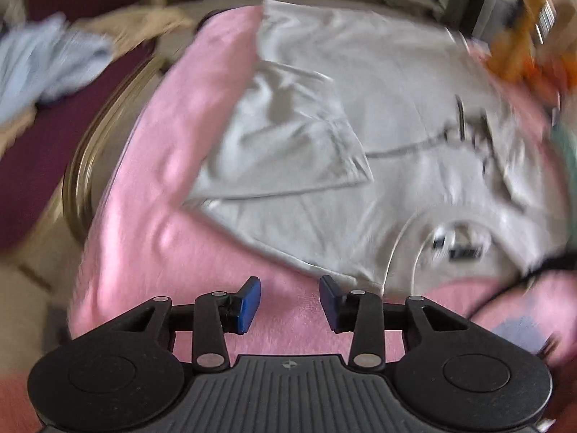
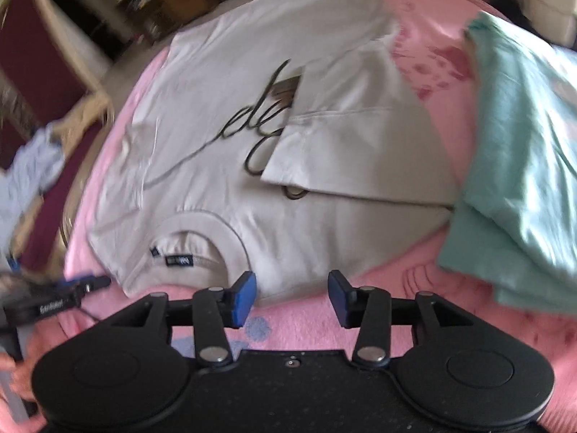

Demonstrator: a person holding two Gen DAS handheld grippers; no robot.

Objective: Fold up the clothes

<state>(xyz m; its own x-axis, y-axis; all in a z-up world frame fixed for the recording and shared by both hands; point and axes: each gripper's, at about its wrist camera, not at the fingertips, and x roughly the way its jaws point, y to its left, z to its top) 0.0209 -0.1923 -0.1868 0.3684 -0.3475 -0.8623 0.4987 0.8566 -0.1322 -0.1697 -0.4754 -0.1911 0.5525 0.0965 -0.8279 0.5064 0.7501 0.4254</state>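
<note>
As the left wrist view shows it, the left tool (image 1: 290, 297) stands part-open with nothing between its blue pads, above the pink cover (image 1: 151, 223), and the white T-shirt (image 1: 360, 115) lies just ahead and to the right, collar nearest, its left sleeve folded inward. In the right wrist view, the right tool (image 2: 293, 297) is likewise part-open and empty at the collar-end edge, the shirt's long axis running straight away, a folded green garment (image 2: 519, 151) touching its right side. Judged equally near.
</note>
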